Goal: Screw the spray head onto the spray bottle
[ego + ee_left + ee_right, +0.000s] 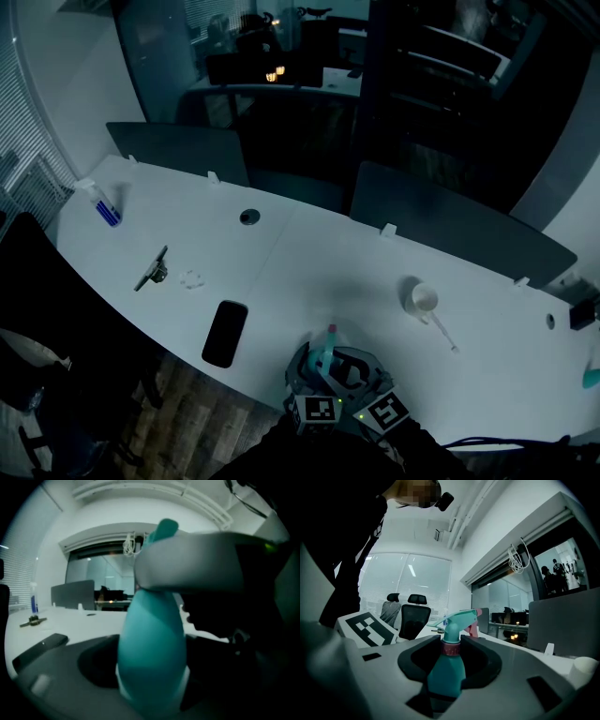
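Observation:
A teal spray bottle (323,359) stands upright at the near edge of the white table (309,272), between my two grippers. Its teal spray head (457,620), with a pink trigger and a pink collar (451,648), sits on the neck. My left gripper (314,377) is closed round the wide body of the bottle (152,639), which fills the left gripper view. My right gripper (446,679) comes from the other side and holds the narrower upper part just under the collar. The right gripper's grey body hides the spray head in the left gripper view.
A black phone (225,333) lies left of the grippers. A small white cup (424,298) with a stick beside it sits to the right. Farther left are a metal clip (152,270) and a blue-labelled bottle (103,204). Grey dividers line the table's far edge.

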Tool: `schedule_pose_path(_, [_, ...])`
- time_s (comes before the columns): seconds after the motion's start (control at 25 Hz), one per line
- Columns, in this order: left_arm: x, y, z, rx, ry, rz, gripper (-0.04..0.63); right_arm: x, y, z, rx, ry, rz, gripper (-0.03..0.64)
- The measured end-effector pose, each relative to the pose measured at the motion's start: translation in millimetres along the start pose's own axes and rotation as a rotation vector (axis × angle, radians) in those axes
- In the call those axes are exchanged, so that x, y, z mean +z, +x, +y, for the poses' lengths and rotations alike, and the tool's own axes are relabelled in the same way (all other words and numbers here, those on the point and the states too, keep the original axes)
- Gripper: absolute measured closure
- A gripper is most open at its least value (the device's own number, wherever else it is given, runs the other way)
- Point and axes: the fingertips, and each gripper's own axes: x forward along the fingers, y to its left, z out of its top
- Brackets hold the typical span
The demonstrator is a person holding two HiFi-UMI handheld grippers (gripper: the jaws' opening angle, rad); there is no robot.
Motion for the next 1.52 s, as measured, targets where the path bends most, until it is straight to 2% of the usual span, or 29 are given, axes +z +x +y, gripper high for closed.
schedule_pose_path(0.04, [0.4, -0.6, -1.2, -0.016, 0.011, -0.002, 0.189, -0.2, -0.7, 0.5, 0.005, 0.008, -0.001, 0.485])
schedule_pose_path(0.08, [0.5, -1.3, -3.0, -0.067, 0.034, -0.004, 0.187, -0.7, -0.6, 1.3, 0.016, 0.009, 0.002, 0.485])
schedule_pose_path(0.2, [0.6, -6.4, -7.2, -0.305, 0.109, 0.005, 0.166, -1.7, 3.2, 2.4, 0.055, 0.008, 0.019, 0.485])
schedule_pose_path(0.32, [-3.1, -12.3, -10.4, -0.539, 0.154, 0.077, 0.167, -1.5, 5.5, 1.4, 0.087, 0.009, 0.023, 0.485])
schedule_pose_path(0.4, [-5.8, -13.8, -11.9, -0.607, 0.171, 0.117, 0.193, 0.3, 5.4, 1.2, 0.093, 0.012, 0.012, 0.485])
schedule_pose_path(0.44, [-5.4, -13.4, -12.2, -0.601, 0.165, 0.114, 0.199, 0.5, 4.8, 0.5, 0.088, 0.014, 0.007, 0.485])
schedule_pose_path(0.52, [-3.2, -11.1, -10.9, -0.517, 0.129, 0.081, 0.200, -0.7, 3.6, -2.1, 0.068, 0.010, 0.007, 0.485])
schedule_pose_path(0.64, [-2.1, -8.0, -5.6, -0.273, 0.091, 0.035, 0.201, -1.4, 2.6, -3.9, 0.027, -0.001, 0.005, 0.485])
schedule_pose_path(0.72, [-4.3, -8.6, -2.2, -0.104, 0.068, 0.034, 0.201, -1.1, 1.2, -2.9, 0.002, -0.001, 0.001, 0.485])
schedule_pose_path(0.76, [-3.6, -9.1, -1.4, -0.045, 0.055, 0.037, 0.199, -0.7, 0.5, -2.4, -0.007, 0.002, -0.003, 0.485])
schedule_pose_path(0.8, [-2.5, -9.4, -1.4, -0.019, 0.048, 0.043, 0.199, -0.2, 0.0, -2.0, -0.012, 0.004, -0.006, 0.485])
schedule_pose_path(0.84, [-2.1, -9.7, -1.9, -0.031, 0.054, 0.050, 0.198, 0.0, 0.0, -1.9, -0.013, 0.000, -0.007, 0.485])
schedule_pose_path(0.88, [-2.1, -10.5, -2.7, -0.077, 0.073, 0.058, 0.196, -0.2, 0.6, -1.5, -0.010, -0.007, -0.004, 0.485])
schedule_pose_path(0.96, [1.1, -13.8, -3.7, -0.215, 0.122, 0.048, 0.195, -0.8, 3.0, -0.5, 0.006, -0.009, 0.010, 0.485])
schedule_pose_path(1.08, [8.6, -14.3, -8.5, -0.439, 0.151, 0.013, 0.195, -1.9, 4.1, -1.1, 0.038, 0.020, 0.018, 0.485])
schedule_pose_path(1.16, [4.2, -11.1, -15.1, -0.576, 0.162, 0.062, 0.196, -2.6, 3.9, -1.8, 0.056, 0.026, 0.023, 0.485])
schedule_pose_path(1.24, [0.8, -9.4, -18.6, -0.640, 0.168, 0.093, 0.204, -2.4, 3.7, -1.8, 0.061, 0.019, 0.026, 0.485])
schedule_pose_path(1.28, [1.4, -9.1, -18.4, -0.631, 0.165, 0.087, 0.204, -2.3, 3.4, -2.0, 0.057, 0.010, 0.027, 0.485])
schedule_pose_path(1.36, [5.4, -7.6, -15.6, -0.535, 0.139, 0.043, 0.207, -2.1, 2.6, -3.5, 0.026, -0.011, 0.026, 0.485])
schedule_pose_path(1.52, [11.1, -5.4, -7.3, -0.201, 0.061, -0.052, 0.207, -2.4, -1.0, -5.2, -0.067, -0.027, 0.011, 0.485])
